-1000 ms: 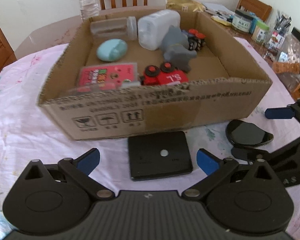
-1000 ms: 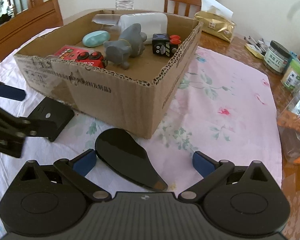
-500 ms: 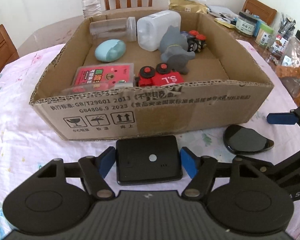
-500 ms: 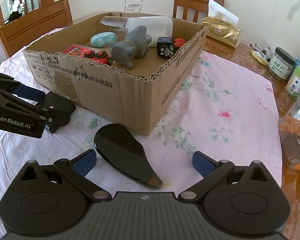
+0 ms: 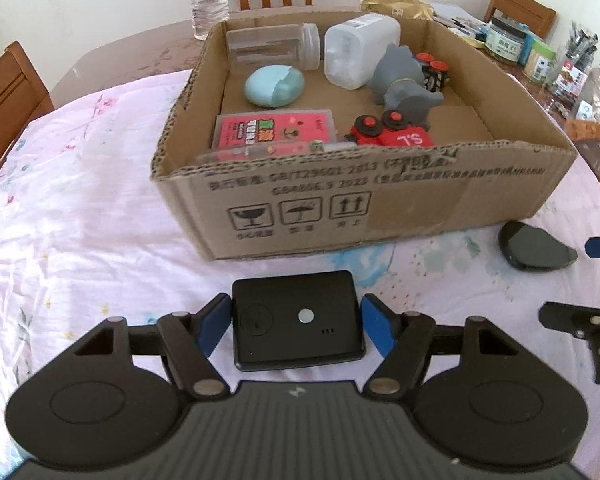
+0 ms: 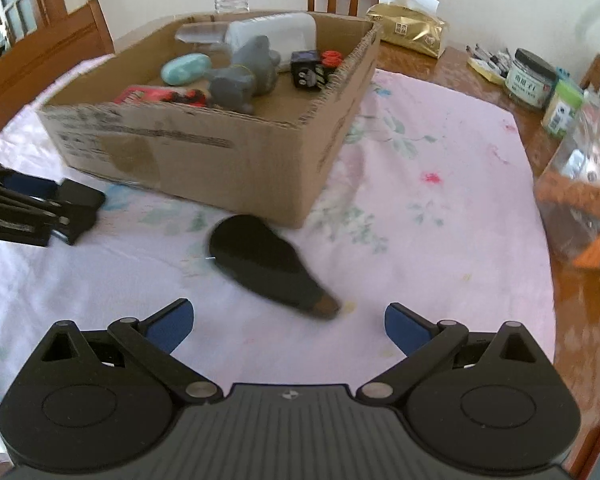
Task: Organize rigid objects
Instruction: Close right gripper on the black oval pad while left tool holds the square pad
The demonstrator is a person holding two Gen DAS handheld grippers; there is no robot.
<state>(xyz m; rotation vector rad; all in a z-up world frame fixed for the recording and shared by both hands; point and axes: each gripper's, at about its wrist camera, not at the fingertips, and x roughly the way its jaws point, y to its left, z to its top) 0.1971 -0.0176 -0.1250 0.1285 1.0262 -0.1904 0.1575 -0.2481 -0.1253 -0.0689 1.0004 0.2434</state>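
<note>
A flat black square device [image 5: 298,320] is clamped between the blue pads [image 5: 214,330] of the left gripper [image 5: 296,330], one pad pressed against each of its side edges. The device is held just near of the front wall of the cardboard box [image 5: 380,208], apart from it; whether it rests on the pink cloth [image 5: 80,220] or is raised off it cannot be told.

In the right wrist view, the right gripper [image 6: 286,326] is seen with its jaws spread wide and nothing between them. A black teardrop-shaped object [image 6: 266,262] lies on the cloth just beyond the gripper, slightly left of the midline, its narrow brownish tip pointed near and right, toward the gap between the pads. No pad is touching it. Its rounded end lies close to the near corner of the box. The same object [image 5: 534,246] is seen in the left wrist view, to the right of the device and well apart from it.

Inside the box are seen a clear jar [image 5: 274,46], a white container [image 5: 360,50], a pale blue egg-shaped case [image 5: 274,86], a grey toy animal [image 5: 406,82], a pink card box [image 5: 274,132] and a red toy car [image 5: 392,132].
</note>
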